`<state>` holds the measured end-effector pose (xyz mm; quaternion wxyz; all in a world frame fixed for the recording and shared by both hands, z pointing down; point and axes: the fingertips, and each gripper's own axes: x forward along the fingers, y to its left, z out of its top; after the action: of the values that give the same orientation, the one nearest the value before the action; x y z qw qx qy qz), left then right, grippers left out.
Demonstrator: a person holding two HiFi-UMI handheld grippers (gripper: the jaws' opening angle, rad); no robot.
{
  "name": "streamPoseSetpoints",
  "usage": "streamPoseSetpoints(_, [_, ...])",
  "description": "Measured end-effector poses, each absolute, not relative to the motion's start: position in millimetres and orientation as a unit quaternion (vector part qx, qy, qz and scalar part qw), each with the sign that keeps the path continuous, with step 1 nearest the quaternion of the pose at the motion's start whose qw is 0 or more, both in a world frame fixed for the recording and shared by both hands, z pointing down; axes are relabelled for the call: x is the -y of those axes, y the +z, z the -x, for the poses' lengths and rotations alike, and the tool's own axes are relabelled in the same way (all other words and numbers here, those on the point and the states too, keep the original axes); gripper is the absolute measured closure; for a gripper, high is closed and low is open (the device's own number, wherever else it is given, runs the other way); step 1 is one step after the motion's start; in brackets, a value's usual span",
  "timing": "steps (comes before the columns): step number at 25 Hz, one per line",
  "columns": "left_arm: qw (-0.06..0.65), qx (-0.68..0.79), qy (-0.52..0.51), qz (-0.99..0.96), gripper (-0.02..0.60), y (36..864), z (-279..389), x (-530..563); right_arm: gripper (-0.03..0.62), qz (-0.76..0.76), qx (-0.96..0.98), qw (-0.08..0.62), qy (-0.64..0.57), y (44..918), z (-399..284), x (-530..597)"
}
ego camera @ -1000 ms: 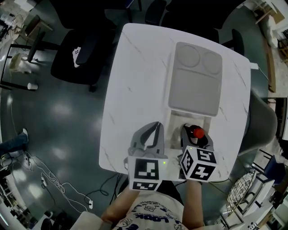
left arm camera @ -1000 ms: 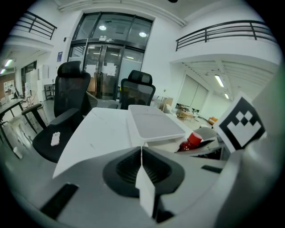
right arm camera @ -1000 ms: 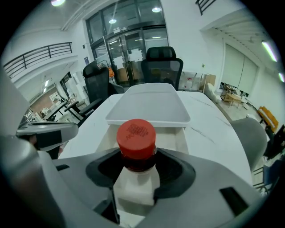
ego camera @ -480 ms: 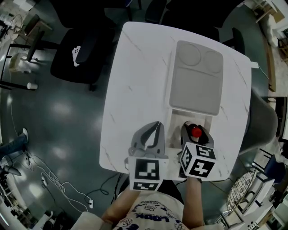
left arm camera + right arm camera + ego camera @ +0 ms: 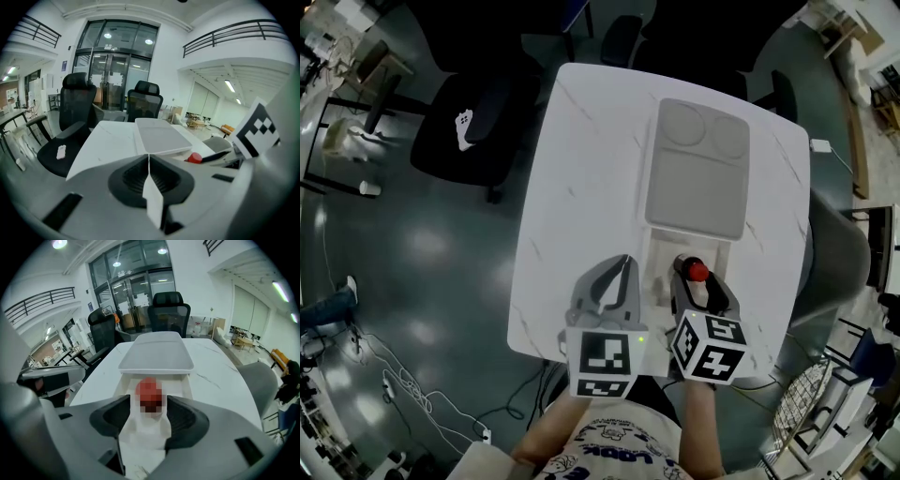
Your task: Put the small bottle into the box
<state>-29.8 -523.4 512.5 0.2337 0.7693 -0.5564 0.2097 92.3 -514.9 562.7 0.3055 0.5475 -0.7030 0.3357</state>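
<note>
On the left, the left tongs were pressed together with nothing in them. They were held low over the white desk and tipped gently downward, just to the left of the box. To their right, the small bottle stood upright inside the open box, red cap uppermost and pale body below, right in the gap of the right tongs. Those tongs had just been spreading and stood wide apart, with the bottle between them but, as far as I could see, not squeezed. It looked to me a light, stiff little plastic thing, smooth-sided and likely a bit slippery. It also seemed tall for its footing, so a careless pull-back could easily knock it over. The safest hold would be across the body just under the cap, not on the rounded cap itself. The right hand angled its tongs more steeply down than the left, nose into the box, with the marker cube toward the person. Beyond both tongs the box's lid lay flipped back flat on the desk.
</note>
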Motion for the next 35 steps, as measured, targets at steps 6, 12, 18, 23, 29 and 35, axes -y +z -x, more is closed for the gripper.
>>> streamPoseSetpoints(6, [0.208,0.564,0.196,-0.775,0.561,485.0,24.0,517.9,0.355,-0.568,0.722,0.249,0.308,520.0,-99.5,511.7])
streamPoseSetpoints(12, [0.18,0.571,0.179,-0.78,0.561,456.8,16.1,514.8,0.358,-0.574,0.742,0.193,0.288,478.8,-103.1,510.3])
streamPoseSetpoints(18, [0.152,0.578,0.162,-0.785,0.561,427.0,11.5,507.3,0.365,-0.573,0.758,0.157,0.269,447.3,-100.8,503.2])
streamPoseSetpoints(23, [0.133,0.587,0.146,-0.785,0.561,404.5,9.3,499.7,0.365,-0.57,0.774,0.135,0.239,416.7,-100.0,497.0])
streamPoseSetpoints(29, [0.109,0.588,0.132,-0.791,0.561,379.6,3.2,488.6,0.373,-0.57,0.787,0.111,0.21,387.2,-100.6,488.4])
streamPoseSetpoints(35, [0.09,0.59,0.123,-0.793,0.561,362.2,-2.7,476.9,0.391,-0.564,0.796,0.1,0.195,371.4,-99.4,477.2])
